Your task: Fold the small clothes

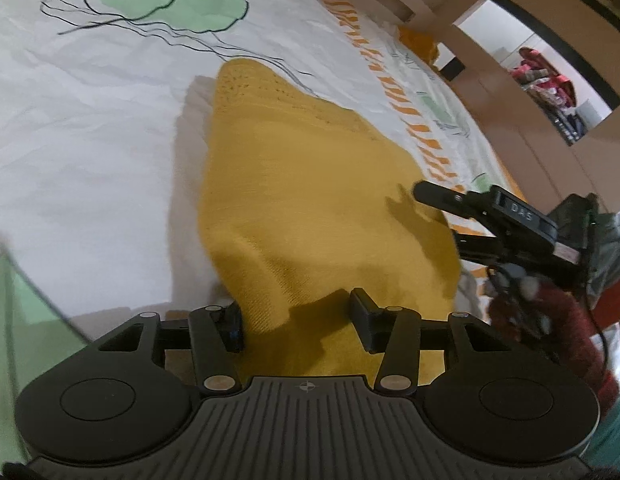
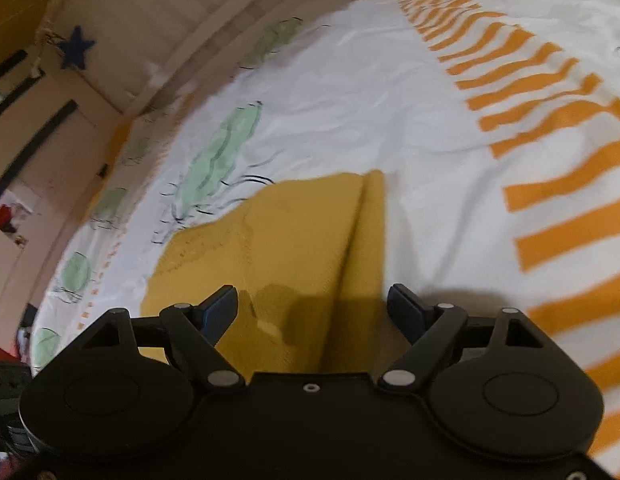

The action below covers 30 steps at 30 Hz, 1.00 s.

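Observation:
A mustard-yellow knitted garment [image 1: 310,184] lies on a white bedsheet [image 1: 89,120] printed with green shapes and orange stripes. My left gripper [image 1: 295,322] is open, its fingers spread over the garment's near edge with cloth between them. My right gripper [image 1: 434,208] shows at the garment's right edge in the left wrist view. In the right wrist view the right gripper [image 2: 314,310] is open above the garment [image 2: 277,240], which has a raised fold [image 2: 362,240] running away from me.
Beige wardrobe panels [image 1: 510,80] stand beyond the bed, with clothes in an open compartment [image 1: 546,80]. A green patch [image 1: 25,312] lies at the left edge. A wall with a blue star [image 2: 75,50] rises behind the bed in the right wrist view.

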{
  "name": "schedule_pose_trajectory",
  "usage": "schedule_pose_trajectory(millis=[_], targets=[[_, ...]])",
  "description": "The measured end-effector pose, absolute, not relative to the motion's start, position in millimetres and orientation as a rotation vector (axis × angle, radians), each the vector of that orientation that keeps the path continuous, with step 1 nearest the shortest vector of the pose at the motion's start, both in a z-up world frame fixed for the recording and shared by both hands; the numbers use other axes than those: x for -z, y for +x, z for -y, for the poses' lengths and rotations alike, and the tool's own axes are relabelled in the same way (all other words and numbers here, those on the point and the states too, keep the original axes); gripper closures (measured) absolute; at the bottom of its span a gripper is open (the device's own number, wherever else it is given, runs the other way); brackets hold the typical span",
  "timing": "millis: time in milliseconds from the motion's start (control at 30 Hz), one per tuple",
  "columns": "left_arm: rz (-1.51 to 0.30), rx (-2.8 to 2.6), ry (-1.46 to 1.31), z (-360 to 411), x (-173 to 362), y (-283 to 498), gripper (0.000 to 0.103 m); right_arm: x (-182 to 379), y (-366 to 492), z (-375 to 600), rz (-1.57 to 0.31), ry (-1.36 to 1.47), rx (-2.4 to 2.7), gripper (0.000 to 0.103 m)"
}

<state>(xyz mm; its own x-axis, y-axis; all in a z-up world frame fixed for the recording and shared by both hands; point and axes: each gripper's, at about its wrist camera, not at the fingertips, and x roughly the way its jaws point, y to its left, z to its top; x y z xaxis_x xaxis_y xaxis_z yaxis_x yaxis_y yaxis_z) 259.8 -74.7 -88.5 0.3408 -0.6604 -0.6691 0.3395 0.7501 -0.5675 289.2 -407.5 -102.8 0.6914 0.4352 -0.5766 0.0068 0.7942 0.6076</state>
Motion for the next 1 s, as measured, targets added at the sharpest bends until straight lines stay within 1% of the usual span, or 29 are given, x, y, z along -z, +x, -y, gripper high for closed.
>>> schedule_pose_trajectory(millis=[133,167,200,233,267,333,400,533,700,1000], targets=[[-1.037,0.716,-0.412,79,93,261,0.059,108,300,406,-0.756,0.669,-0.301,0.018],[-1.038,0.724,-0.417,79,94,260,0.062,109,301,405,-0.749,0.671,-0.305,0.019],[-1.042,0.725,-0.419,78,95,260,0.073,109,301,404,-0.746,0.668,-0.306,0.02],[-1.048,0.72,-0.419,77,96,260,0.082,109,301,403,-0.745,0.659,-0.307,0.024],[-1.055,0.721,-0.429,75,97,261,0.083,109,300,401,-0.748,0.645,-0.307,0.029],[-1.057,0.725,-0.457,71,97,261,0.086,108,300,401,-0.767,0.62,-0.291,0.058],[-1.036,0.714,-0.426,71,91,257,0.087,106,299,399,-0.777,0.625,-0.301,0.066],[-1.01,0.727,-0.375,69,75,248,0.088,94,294,385,-0.784,0.571,-0.279,0.067],[-0.986,0.733,-0.344,51,56,230,0.09,81,281,368,-0.787,0.588,-0.3,0.068],[-0.973,0.719,-0.316,-4,33,177,0.09,69,239,315,-0.86,0.626,-0.396,0.069]])
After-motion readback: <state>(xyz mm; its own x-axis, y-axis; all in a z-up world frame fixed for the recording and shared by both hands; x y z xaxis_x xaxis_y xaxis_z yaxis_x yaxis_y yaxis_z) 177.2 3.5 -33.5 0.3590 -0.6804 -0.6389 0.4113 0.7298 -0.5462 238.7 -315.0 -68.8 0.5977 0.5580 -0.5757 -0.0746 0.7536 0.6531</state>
